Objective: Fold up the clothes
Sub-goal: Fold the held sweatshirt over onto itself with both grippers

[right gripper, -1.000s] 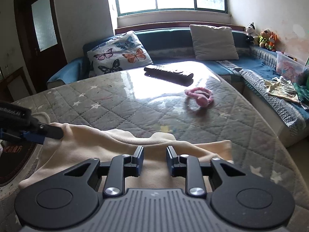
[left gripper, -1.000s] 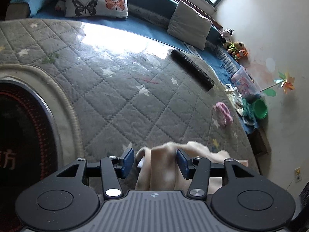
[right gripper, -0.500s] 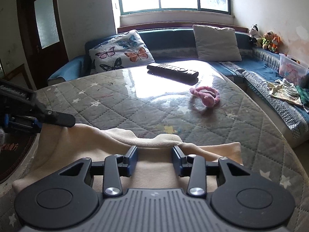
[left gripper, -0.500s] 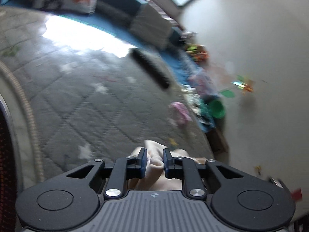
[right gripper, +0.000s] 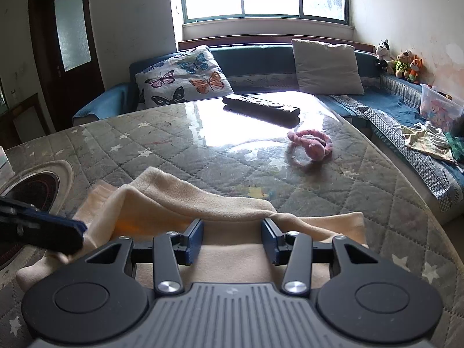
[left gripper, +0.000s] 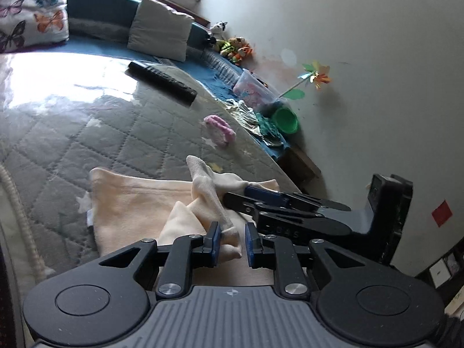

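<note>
Two views show one cream fleece garment [left gripper: 136,203] lying on the quilted worktop [left gripper: 87,139]. From the left wrist, the left tool [left gripper: 231,242] has its pads nearly together around a bunched, raised fold of the cloth, though the right pad shows a sliver of gap, so the pinch looks loose. The fabric looks soft, light and limp; it will sag wherever unsupported, so edges and corners are the places to take hold.

From the right wrist, the right tool [right gripper: 232,239] stands wide apart over the garment's near edge, holding nothing.
</note>
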`<state>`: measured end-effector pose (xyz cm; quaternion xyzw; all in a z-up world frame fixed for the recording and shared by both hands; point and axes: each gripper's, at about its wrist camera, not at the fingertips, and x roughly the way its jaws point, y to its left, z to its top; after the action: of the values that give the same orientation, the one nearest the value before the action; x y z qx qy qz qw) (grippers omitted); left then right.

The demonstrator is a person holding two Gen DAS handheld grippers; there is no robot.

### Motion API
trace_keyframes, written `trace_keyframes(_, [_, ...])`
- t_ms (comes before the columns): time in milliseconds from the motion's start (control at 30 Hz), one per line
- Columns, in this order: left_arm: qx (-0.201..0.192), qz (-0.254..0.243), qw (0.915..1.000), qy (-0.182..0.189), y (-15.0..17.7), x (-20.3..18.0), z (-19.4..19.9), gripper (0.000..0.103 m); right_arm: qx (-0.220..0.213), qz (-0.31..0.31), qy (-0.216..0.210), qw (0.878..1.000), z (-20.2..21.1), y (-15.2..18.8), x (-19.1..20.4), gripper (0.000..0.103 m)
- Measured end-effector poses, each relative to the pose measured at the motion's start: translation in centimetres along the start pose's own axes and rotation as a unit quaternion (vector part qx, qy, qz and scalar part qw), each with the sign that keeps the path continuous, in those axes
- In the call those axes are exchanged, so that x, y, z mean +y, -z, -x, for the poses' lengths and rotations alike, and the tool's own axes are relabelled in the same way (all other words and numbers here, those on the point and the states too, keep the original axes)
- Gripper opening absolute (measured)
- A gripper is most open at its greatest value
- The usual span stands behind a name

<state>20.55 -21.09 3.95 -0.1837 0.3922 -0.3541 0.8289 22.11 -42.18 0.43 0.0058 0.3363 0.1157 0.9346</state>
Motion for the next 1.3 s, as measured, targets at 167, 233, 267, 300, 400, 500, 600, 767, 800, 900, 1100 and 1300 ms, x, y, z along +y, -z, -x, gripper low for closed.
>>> trace_keyframes(167, [-0.057, 0.029, 0.9952, -0.074, -1.2, 1.3, 1.1, 0.025, -0.001, 0.000, -0.001, 1.000, 0.0, -0.1, 0.0, 0.046])
trace_keyframes(233, [-0.072, 0.052, 0.9894, -0.115, -1.8, 2.4, 1.5, 0.030, -0.001, 0.000, -0.001, 1.000, 0.0, -0.2, 0.0, 0.046])
trace_keyframes(267, [-0.076, 0.067, 0.9871, -0.124, -2.0, 2.9, 1.8, 0.031, -0.001, 0.000, -0.001, 1.000, 0.1, -0.2, 0.0, 0.047])
trace_keyframes(300, [-0.082, 0.080, 0.9859, -0.122, -2.0, 3.3, 2.2, 0.031, -0.002, 0.000, 0.000, 1.000, 0.1, -0.2, 0.0, 0.047])
trace_keyframes(400, [-0.113, 0.084, 0.9861, -0.089, -2.0, 3.1, 3.7, 0.031, -0.005, -0.002, 0.001, 1.000, 0.4, -0.3, 0.0, 0.047])
trace_keyframes(500, [-0.104, 0.067, 0.9918, -0.033, -1.9, 2.0, 3.8, 0.029, -0.007, -0.012, 0.002, 1.000, 0.5, -0.4, -0.3, 0.046])
trace_keyframes(600, [-0.076, 0.027, 0.9966, -0.018, -1.8, 0.8, 2.1, 0.029, -0.008, -0.015, -0.001, 1.000, 0.4, -0.6, -0.3, 0.046])
trace_keyframes(767, [-0.036, 0.068, 0.9946, -0.070, -2.3, 2.8, -1.8, 0.028, -0.012, -0.035, -0.007, 0.999, 0.0, -1.1, -0.7, 0.044])
trace_keyframes(800, [-0.031, 0.069, 0.9938, -0.081, -2.4, 3.1, -2.3, 0.026, -0.012, -0.036, -0.005, 0.999, -0.1, -1.1, -0.8, 0.043])
trace_keyframes(900, [-0.023, 0.077, 0.9921, -0.096, -2.4, 3.8, -3.0, 0.021, -0.007, -0.029, 0.001, 1.000, -0.8, -1.2, -0.7, 0.039])
trace_keyframes(1100, [-0.037, 0.059, 0.9930, -0.095, -2.9, 2.4, -2.5, 0.021, -0.016, -0.009, 0.008, 1.000, -0.3, -1.4, 0.0, 0.039])
trace_keyframes(1300, [-0.018, 0.041, 0.9915, -0.123, -3.6, 1.9, -5.2, 0.021, -0.011, 0.007, 0.023, 1.000, -1.2, -1.2, 0.5, 0.039])
